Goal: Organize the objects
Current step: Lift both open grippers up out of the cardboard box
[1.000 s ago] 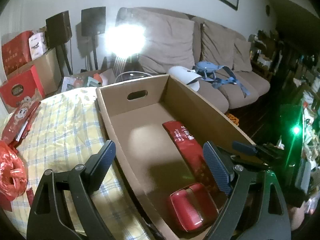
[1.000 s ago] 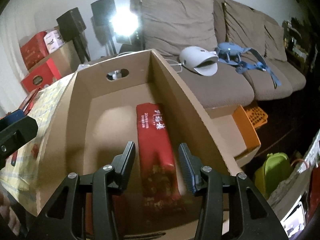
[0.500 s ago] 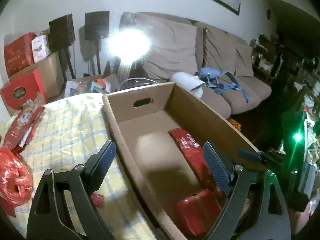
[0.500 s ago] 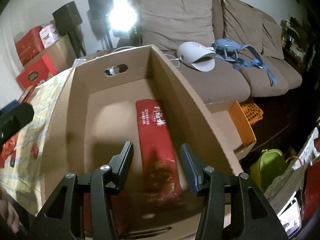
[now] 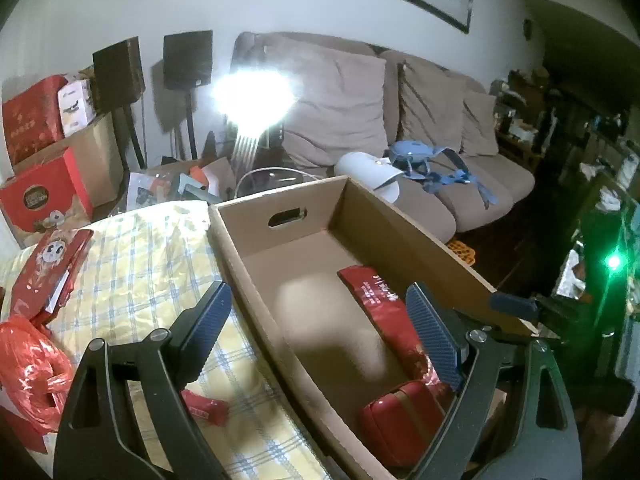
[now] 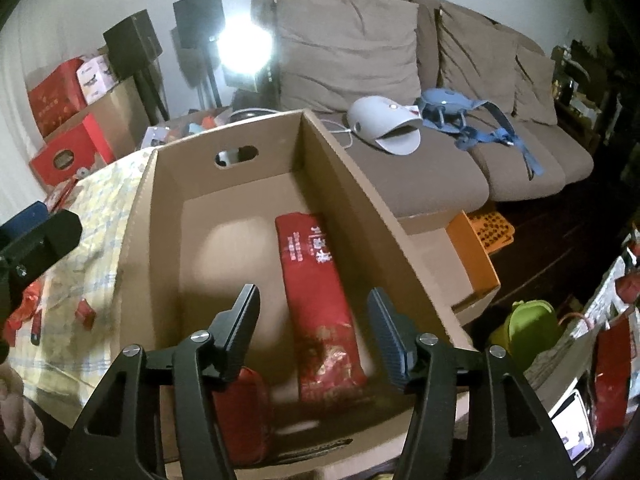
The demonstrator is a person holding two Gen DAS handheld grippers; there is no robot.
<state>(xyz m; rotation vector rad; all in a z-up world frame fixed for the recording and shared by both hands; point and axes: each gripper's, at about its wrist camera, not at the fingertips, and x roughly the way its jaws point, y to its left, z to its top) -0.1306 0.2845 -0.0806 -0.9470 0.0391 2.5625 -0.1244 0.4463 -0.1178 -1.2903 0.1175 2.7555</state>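
Seen from the left wrist, the left gripper (image 5: 318, 330) stands wide with nothing between its fingers, straddling the near left wall of the cardboard box (image 5: 416, 236). Its left finger hangs over the yellow checked cloth (image 5: 140, 264); its right finger hangs over the box interior. Inside the box, a long red packet (image 5: 380, 304) lies along the right wall, partly behind the right finger, and a red case (image 5: 404, 424) sits in the near corner, below that finger. On the cloth, a small red packet (image 5: 208, 406) lies just beside the left finger's base, a red plastic bag (image 5: 32, 364) is at the left edge, and a flat red box (image 5: 48, 268) lies farther back.

Seen from the right wrist, the right gripper (image 6: 312, 330) is over the box (image 6: 360, 184), its jaws half apart and just been widening, empty. The long red packet (image 6: 316, 288) lies on the box floor directly between and beyond the fingers, untouched. The red case (image 6: 240, 412) lies under the left finger, near the front wall.
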